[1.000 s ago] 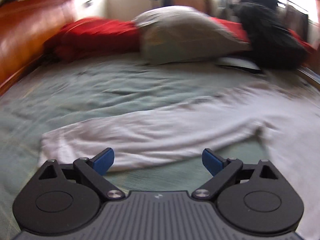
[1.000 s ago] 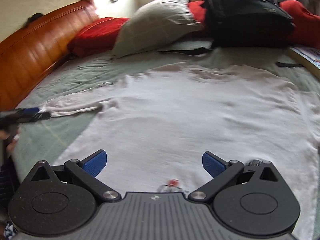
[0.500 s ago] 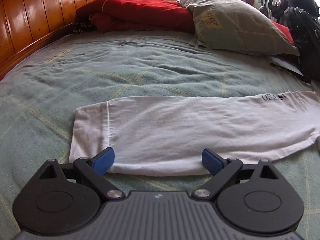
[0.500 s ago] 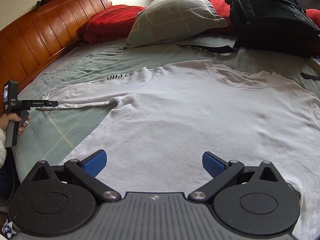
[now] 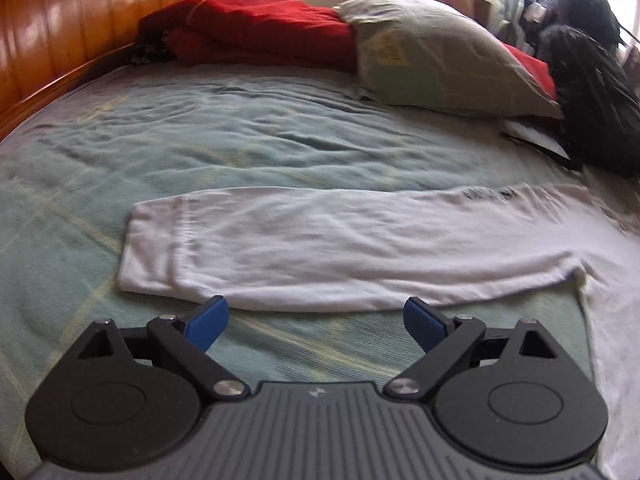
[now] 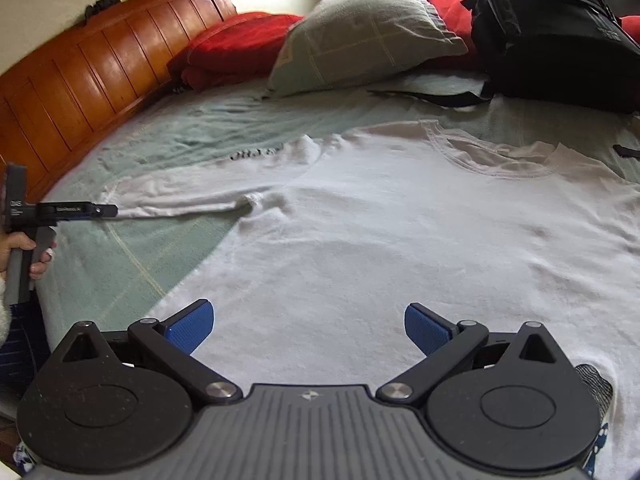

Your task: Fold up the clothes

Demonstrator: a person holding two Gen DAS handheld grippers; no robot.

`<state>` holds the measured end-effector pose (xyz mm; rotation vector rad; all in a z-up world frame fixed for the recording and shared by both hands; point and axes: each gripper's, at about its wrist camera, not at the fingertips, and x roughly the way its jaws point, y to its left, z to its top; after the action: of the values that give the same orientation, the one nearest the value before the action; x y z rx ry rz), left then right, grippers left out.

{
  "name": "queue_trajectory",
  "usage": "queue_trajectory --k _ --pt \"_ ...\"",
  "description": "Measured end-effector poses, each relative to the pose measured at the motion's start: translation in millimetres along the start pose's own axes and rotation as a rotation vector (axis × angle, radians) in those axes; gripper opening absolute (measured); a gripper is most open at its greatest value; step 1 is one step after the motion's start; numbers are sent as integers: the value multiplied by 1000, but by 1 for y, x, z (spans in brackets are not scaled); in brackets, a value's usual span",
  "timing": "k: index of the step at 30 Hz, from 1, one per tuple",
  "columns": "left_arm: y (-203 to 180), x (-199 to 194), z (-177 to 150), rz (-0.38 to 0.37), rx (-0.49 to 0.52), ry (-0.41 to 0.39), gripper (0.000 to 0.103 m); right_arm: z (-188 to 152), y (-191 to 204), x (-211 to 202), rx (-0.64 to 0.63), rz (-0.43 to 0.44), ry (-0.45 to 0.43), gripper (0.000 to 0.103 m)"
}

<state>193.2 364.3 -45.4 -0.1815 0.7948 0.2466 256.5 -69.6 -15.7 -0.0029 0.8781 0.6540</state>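
White long-sleeved shirt (image 6: 400,232), one, lies flat; two grippers, left gripper (image 5: 316,316) and right gripper (image 6: 308,326), jaws wide, apparently empty

A pale green bedspread (image 6: 132,148) with thin yellow lines covers the bed, wrinkled in places. An orange-brown wooden headboard (image 6: 92,68) runs along its left side. At the far end a folded red blanket (image 5: 260,24) lies beside a grey-green pillow (image 5: 440,60), and a black backpack (image 6: 548,28) rests to the pillow's right

Shirt (image 6: 400,240), pillow (image 6: 368,28), backpack (image 6: 552,28) on bed (image 5: 200,140)
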Motion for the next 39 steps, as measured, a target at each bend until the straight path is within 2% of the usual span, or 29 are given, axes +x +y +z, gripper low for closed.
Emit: queue_trajectory --k 3,5,11,14,17,20,24,30,34,39 --pt "-36 -10 -2 -58 64 -8 94 -1 -5 6 13 -72 33 103" --pt "-64 -18 -2 -113 112 -17 94 -2 -9 11 30 -91 56 103" --pt "-172 -39 -18 -384 331 -1 95 -12 -13 25 47 -117 116 103" --pt "-215 -46 -35 -466 451 -3 95 -15 -15 27 47 -131 127 103" --pt "-241 -49 -54 -521 535 16 95 -18 -17 26 46 -140 129 103" --pt "-245 -46 -72 -542 565 58 95 -18 -20 25 49 -132 127 103" --pt "-232 -39 -90 -540 511 137 95 -18 -22 26 53 -123 126 103" --pt "-204 -53 -98 -530 440 138 95 -17 -24 26 50 -114 126 103" --pt "-181 -61 -84 -447 392 93 95 -17 -23 22 50 -94 104 103" --pt "-122 -53 -52 -274 238 -42 95 -13 -18 9 48 2 31 103"
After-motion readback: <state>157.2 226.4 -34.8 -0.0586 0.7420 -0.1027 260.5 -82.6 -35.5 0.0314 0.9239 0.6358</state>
